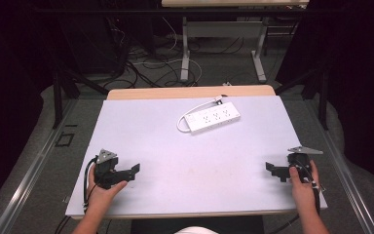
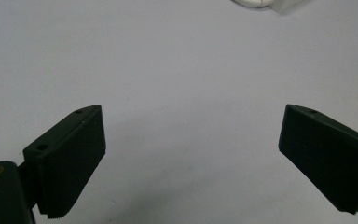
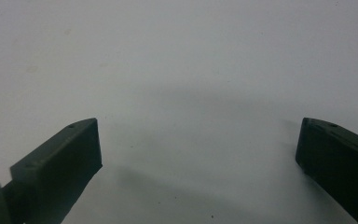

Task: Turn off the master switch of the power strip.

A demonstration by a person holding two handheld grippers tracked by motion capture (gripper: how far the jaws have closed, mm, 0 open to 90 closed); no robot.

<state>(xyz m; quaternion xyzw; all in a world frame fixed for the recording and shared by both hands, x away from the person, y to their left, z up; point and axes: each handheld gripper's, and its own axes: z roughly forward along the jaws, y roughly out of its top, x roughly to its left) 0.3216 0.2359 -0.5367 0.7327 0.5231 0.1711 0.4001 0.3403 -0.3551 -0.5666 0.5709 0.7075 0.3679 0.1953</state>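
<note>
- White power strip [image 1: 213, 117] lies flat on the pale table [image 1: 175, 146], toward the far middle, turned a little askew, with its white cord [image 1: 187, 116] looped at its left end and running along its far side.
- Left gripper [image 1: 135, 170] rests on the table near the front left corner, held in the person's left hand [image 1: 102, 187]; its jaws point right, toward the table's middle.
- In the left gripper view [image 2: 191, 140] the two black jaws stand wide apart with bare table between them; a bit of the strip's white cord [image 2: 256, 3] shows at the top edge.
- Right gripper [image 1: 271, 170] sits near the front right corner in the right hand [image 1: 303, 183], jaws pointing left toward the other gripper.
- In the right gripper view [image 3: 198, 149] its jaws are also spread wide, holding nothing, with plain table surface ahead.
- Both grippers are well apart from the strip and from each other.
- Grey three-cornered plates top both grippers.
- Beyond the table, cables lie on the floor [image 1: 151, 63] around the legs of another desk [image 1: 233, 4].
</note>
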